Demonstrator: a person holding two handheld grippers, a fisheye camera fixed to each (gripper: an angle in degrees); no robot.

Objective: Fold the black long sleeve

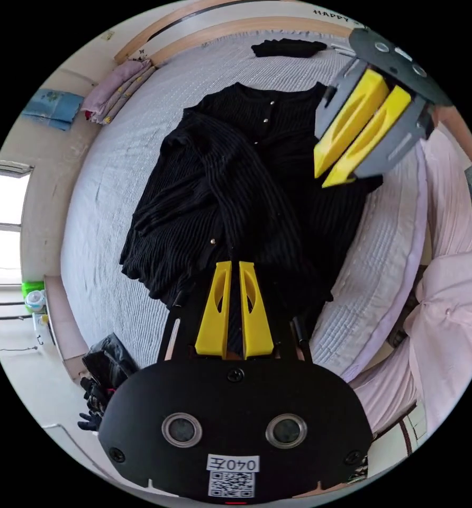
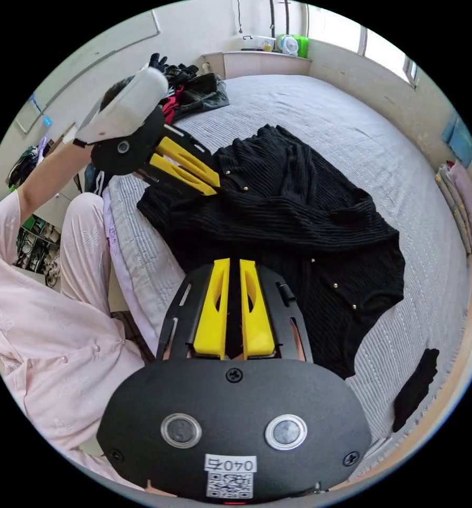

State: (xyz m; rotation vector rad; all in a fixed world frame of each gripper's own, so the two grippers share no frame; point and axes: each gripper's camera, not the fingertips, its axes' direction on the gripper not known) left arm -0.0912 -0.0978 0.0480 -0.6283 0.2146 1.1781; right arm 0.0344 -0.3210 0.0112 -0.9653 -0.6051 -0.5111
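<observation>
Black long sleeve lies on bed, one sleeve already folded across body, rest still spread. Left hand-held gripper nearly closed at hem; grip unclear. Right hand-held gripper also narrow, grip unclear. Most folding remains.

The black ribbed knit long-sleeve top looks soft and matt, dotted with small shiny buttons; the pale grey quilted bed cover beneath is stitched in fine rows; each gripper's yellow plastic jaws look smooth on matt black plates
</observation>
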